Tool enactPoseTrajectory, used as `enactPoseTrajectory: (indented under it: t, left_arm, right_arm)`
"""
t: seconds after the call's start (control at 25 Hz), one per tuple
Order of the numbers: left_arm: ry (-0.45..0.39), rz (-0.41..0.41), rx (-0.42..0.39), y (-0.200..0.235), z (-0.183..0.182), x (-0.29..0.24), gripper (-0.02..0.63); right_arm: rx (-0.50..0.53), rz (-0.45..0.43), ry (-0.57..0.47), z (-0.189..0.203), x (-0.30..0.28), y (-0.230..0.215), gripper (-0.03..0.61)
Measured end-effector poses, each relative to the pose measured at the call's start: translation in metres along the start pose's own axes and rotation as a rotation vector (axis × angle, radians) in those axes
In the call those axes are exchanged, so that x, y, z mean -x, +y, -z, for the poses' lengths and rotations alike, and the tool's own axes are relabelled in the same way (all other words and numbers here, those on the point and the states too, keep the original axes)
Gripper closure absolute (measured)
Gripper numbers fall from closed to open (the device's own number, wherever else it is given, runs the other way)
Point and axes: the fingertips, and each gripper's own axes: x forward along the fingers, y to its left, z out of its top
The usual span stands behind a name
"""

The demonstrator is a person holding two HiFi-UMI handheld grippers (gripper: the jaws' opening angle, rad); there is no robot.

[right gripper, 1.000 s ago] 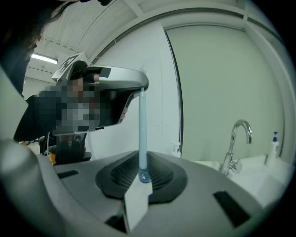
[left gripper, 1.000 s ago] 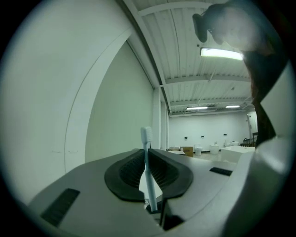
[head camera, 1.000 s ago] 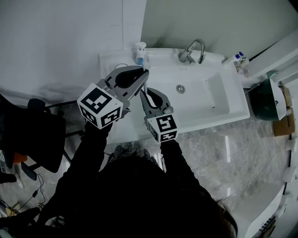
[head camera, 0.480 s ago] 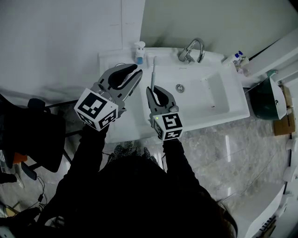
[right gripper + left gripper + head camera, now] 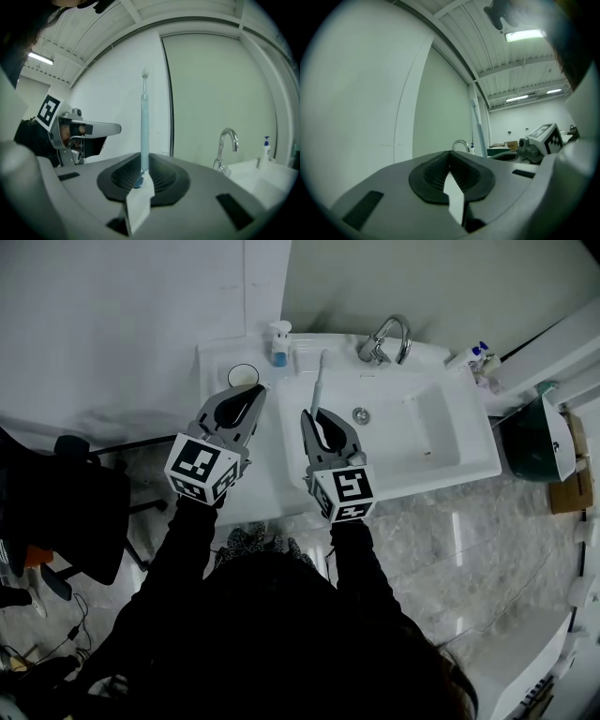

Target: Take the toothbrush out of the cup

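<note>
White ceramic sink (image 5: 272, 488) fills the middle, with its faucet (image 5: 386, 338) at the back edge. The left gripper (image 5: 255, 390) hangs over the sink's left edge, its jaws having just been closing and now together with nothing between them. Its tips are near the cup (image 5: 243, 376), which stands at the back left corner and looks empty from this height. The right gripper (image 5: 312, 414) is clamped on the pale blue toothbrush (image 5: 317, 382), which is clear of the cup, over the basin's left rim, its bristle end toward the back edge.
</note>
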Motion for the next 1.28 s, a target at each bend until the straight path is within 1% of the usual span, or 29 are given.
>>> enactPoseTrajectory:
  t: [0.16,0.32,0.44,0.6,0.88,1.0,1.28]
  left_arm:
    - [0.037,-0.026,-0.034,0.001,0.013,0.001,0.606]
    - [0.066,-0.049,-0.022,0.001,0.028,0.008,0.606]
    - [0.08,-0.064,-0.031,0.002,0.038,0.011,0.606]
    - [0.089,-0.084,-0.031,0.004,0.047,0.011,0.606]
    - [0.082,-0.137,-0.012,0.016,0.049,0.019,0.606]
    - [0.086,-0.132,-0.009,0.016,0.048,0.019,0.606]
    - [0.087,-0.12,-0.029,0.011,0.044,0.019,0.606]
  right_arm:
    - [0.01,0.009,-0.014,-0.003,0.002,-0.003,0.523]
    - [0.027,0.013,-0.033,-0.009,0.005,-0.002,0.523]
    - [0.024,0.011,-0.047,-0.014,0.006,-0.002,0.523]
    - [0.025,0.012,-0.04,-0.013,0.005,0.0,0.523]
    - [0.035,0.025,-0.054,-0.015,0.001,0.006,0.525]
    - [0.03,0.032,-0.055,-0.015,0.001,0.004,0.525]
    - [0.024,0.047,-0.061,-0.016,0.004,0.002,0.526]
